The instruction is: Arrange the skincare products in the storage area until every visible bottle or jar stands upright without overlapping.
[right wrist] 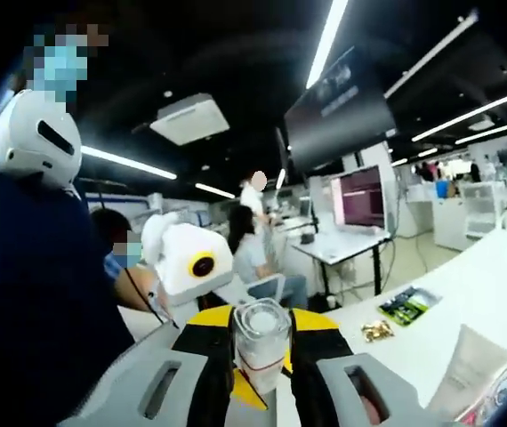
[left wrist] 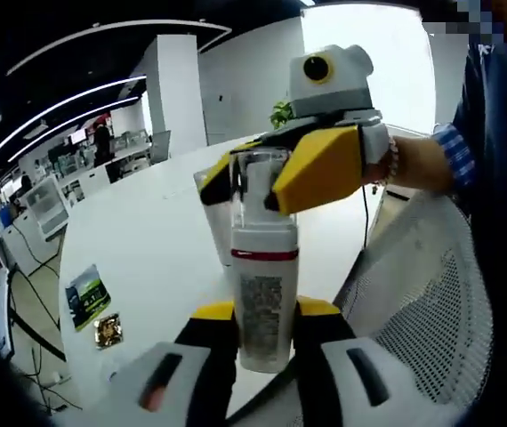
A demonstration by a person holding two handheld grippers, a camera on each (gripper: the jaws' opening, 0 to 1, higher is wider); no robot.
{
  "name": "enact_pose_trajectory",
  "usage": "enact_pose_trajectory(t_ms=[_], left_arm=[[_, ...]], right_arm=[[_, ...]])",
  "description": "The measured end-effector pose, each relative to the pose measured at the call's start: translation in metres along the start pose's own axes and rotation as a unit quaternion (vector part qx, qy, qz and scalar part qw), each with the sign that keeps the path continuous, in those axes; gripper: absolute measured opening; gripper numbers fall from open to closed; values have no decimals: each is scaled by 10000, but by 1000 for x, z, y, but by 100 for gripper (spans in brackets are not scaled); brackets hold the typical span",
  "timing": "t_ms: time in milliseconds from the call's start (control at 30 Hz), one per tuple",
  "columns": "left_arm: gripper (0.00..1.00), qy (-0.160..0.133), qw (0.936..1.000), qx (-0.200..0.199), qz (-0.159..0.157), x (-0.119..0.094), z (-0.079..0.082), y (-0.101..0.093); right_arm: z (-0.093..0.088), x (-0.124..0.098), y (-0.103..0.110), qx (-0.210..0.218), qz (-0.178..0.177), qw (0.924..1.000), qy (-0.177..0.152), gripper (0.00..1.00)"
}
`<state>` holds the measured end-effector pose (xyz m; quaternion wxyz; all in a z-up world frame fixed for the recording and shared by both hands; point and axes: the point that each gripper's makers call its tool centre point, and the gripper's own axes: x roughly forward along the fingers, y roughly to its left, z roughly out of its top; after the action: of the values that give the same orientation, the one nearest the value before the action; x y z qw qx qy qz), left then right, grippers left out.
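Pump bottle (left wrist: 264, 298), one, upright above white table (left wrist: 147, 258), pinched at base by left gripper (left wrist: 267, 334); right gripper (left wrist: 276, 173) clamps its clear cap; table edge near mesh chair (left wrist: 431, 302); one tube (right wrist: 471, 365) lying on table

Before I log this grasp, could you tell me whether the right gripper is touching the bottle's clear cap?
Touching: the left gripper view shows the right gripper closed around the clear cap.
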<state>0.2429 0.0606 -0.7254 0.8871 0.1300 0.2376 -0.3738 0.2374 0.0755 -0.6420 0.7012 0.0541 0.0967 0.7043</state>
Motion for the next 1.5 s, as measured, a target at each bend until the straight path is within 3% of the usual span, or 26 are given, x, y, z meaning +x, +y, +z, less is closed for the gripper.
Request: enact_pose_trajectory(t_ms=[233, 300, 433, 500, 667, 767, 867, 1000, 1267, 1400, 1500], left_arm=[[25, 130, 9997, -185, -22, 4, -4, 2], [24, 166, 9997, -82, 132, 4, -5, 7], [32, 132, 9989, -272, 366, 1, -5, 17], [30, 140, 9982, -355, 464, 0, -6, 22], [25, 280, 9972, -358, 598, -1, -11, 26], [25, 291, 9971, -346, 609, 0, -11, 26], [25, 312, 9970, -325, 623, 0, -11, 26], [25, 363, 9972, -294, 585, 1, -13, 24], [25, 340, 9972, -302, 588, 1, -12, 26], [28, 452, 9947, -874, 297, 8, -11, 23], [33, 1027, 9900, -954, 135, 21, -12, 23]], right_arm=[[-3, 2, -5, 50, -181, 9997, 160, 17], [-4, 2, -10, -1, -309, 9993, 193, 17], [-3, -3, -17, 35, -465, 9987, 193, 17], [-3, -8, -29, -112, -814, 9964, 229, 17], [-11, -27, -63, -507, -1894, 9789, 574, 17], [-19, -41, -87, -756, -2534, 9602, 894, 17], [-31, -49, -97, -760, -2801, 9497, 1178, 17], [-44, -53, -102, -1084, -2942, 9360, 1600, 17], [-52, -50, -99, -963, -2866, 9375, 1725, 17], [-44, -56, -97, -898, -2919, 9383, 1623, 17], [-38, -63, -96, -734, -2997, 9399, 1465, 18]])
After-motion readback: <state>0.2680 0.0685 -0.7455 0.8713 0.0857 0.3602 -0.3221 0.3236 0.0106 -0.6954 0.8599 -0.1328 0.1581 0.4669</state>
